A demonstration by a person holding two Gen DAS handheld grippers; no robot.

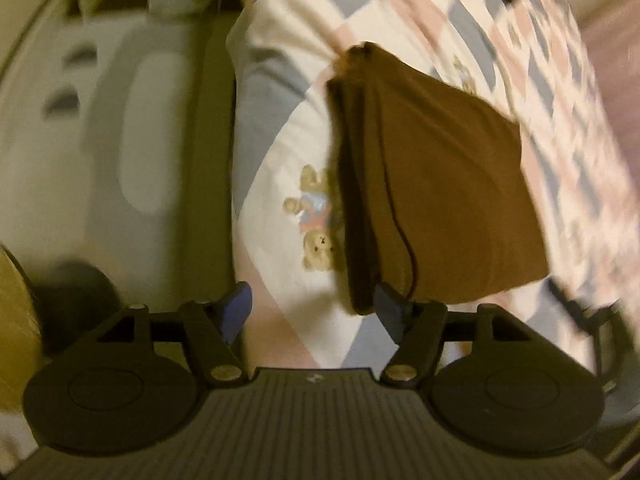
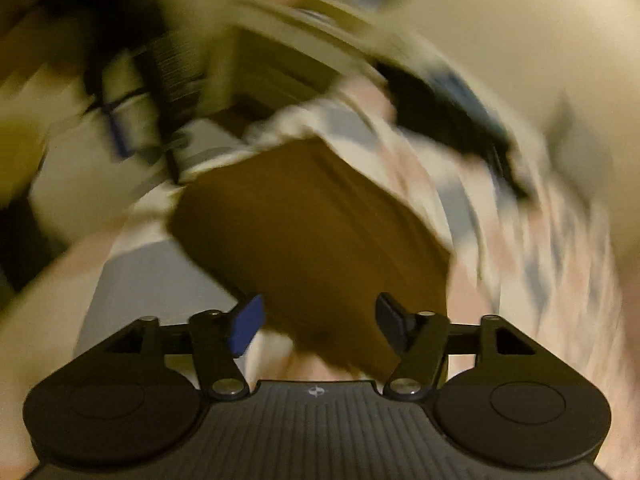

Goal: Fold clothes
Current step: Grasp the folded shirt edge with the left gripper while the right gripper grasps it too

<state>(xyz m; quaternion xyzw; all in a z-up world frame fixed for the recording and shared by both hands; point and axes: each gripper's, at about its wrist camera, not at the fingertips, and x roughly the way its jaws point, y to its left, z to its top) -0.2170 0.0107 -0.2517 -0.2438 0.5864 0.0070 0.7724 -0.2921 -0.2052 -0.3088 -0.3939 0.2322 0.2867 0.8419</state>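
A brown garment (image 1: 432, 184), folded into a thick rectangle with layered edges on its left side, lies on a bed cover (image 1: 280, 248) patterned in pink, grey and white diamonds with small teddy bears. My left gripper (image 1: 314, 314) is open, and the garment's near corner sits just ahead of its right finger. In the blurred right wrist view the same brown garment (image 2: 312, 224) lies ahead of my right gripper (image 2: 320, 326), which is open with nothing between its blue pads. The other gripper (image 2: 452, 116) shows as a dark shape beyond the garment.
Left of the bed there is a pale grey and white object (image 1: 120, 140) and a dark gap (image 1: 216, 160) along the mattress edge. A yellowish thing (image 1: 16, 320) sits at the far left. The right wrist view is heavily motion-blurred, with dark furniture (image 2: 120, 92) at upper left.
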